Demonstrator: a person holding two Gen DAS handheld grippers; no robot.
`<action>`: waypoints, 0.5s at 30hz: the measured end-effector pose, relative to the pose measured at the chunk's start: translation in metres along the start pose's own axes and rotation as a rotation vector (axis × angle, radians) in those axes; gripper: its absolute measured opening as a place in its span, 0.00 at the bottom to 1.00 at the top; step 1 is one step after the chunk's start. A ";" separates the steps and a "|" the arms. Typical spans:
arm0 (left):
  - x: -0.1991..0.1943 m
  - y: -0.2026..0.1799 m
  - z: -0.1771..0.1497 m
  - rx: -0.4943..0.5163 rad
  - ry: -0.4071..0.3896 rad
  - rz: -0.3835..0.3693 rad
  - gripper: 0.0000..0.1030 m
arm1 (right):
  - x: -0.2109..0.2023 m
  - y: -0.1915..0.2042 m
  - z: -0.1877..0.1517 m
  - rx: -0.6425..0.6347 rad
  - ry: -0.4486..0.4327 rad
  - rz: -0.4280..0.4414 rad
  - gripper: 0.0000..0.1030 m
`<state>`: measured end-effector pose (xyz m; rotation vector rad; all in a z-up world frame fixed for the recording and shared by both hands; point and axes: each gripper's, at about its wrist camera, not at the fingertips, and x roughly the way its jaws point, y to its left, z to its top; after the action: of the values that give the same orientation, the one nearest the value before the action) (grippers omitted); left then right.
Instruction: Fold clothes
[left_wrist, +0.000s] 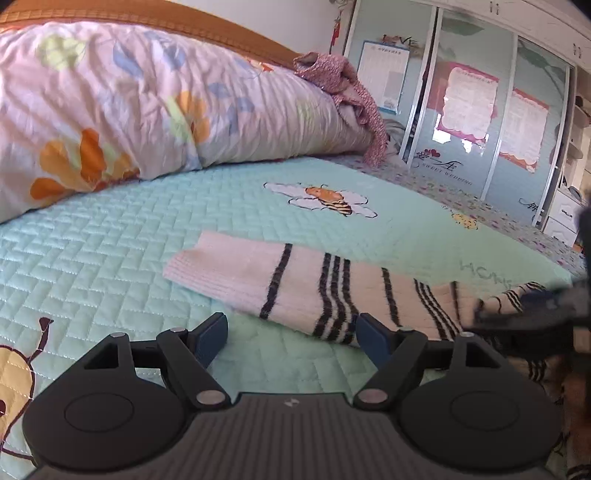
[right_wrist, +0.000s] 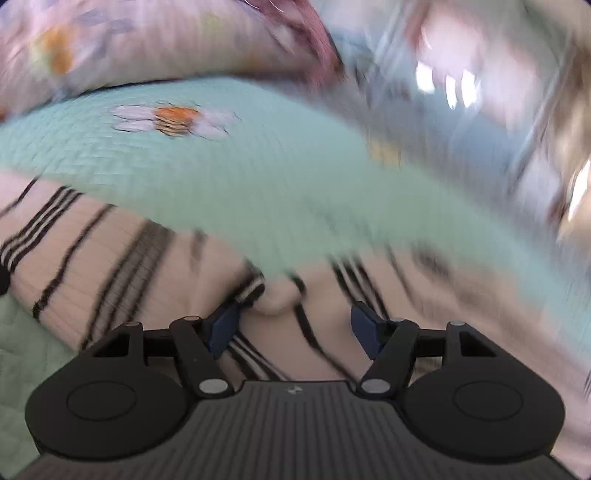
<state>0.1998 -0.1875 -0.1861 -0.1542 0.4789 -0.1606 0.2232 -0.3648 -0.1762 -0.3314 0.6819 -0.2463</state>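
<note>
A pale pink knitted sweater (left_wrist: 295, 273) with black stripes lies folded in a long band on the mint quilted bedspread (left_wrist: 110, 236). My left gripper (left_wrist: 291, 325) hovers just in front of its near edge, jaws wide apart with only bedspread between them. In the left wrist view my right gripper (left_wrist: 535, 314) shows as a dark blur over the sweater's right end. The right wrist view is smeared by motion. There my right gripper (right_wrist: 295, 314) stands open low over the sweater (right_wrist: 147, 258), with a striped cuff (right_wrist: 251, 291) bunched beside its left fingertip.
A rolled floral duvet (left_wrist: 129, 103) lies along the back of the bed, with a pink patterned garment (left_wrist: 340, 77) draped over its right end. Sliding wardrobe doors (left_wrist: 469, 99) stand beyond the bed's far side. The bedspread (right_wrist: 221, 177) stretches beyond the sweater.
</note>
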 end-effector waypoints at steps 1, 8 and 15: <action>-0.001 0.000 0.000 -0.003 -0.001 -0.001 0.77 | -0.004 0.003 0.005 -0.040 -0.035 -0.007 0.66; -0.001 0.002 -0.004 -0.026 -0.003 -0.002 0.77 | 0.011 -0.107 0.005 0.217 -0.028 -0.066 0.76; 0.004 0.001 -0.003 -0.019 0.003 0.004 0.77 | 0.070 -0.217 -0.039 0.540 0.094 0.021 0.88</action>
<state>0.2019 -0.1874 -0.1907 -0.1719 0.4834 -0.1520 0.2255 -0.5958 -0.1623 0.2042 0.6833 -0.4157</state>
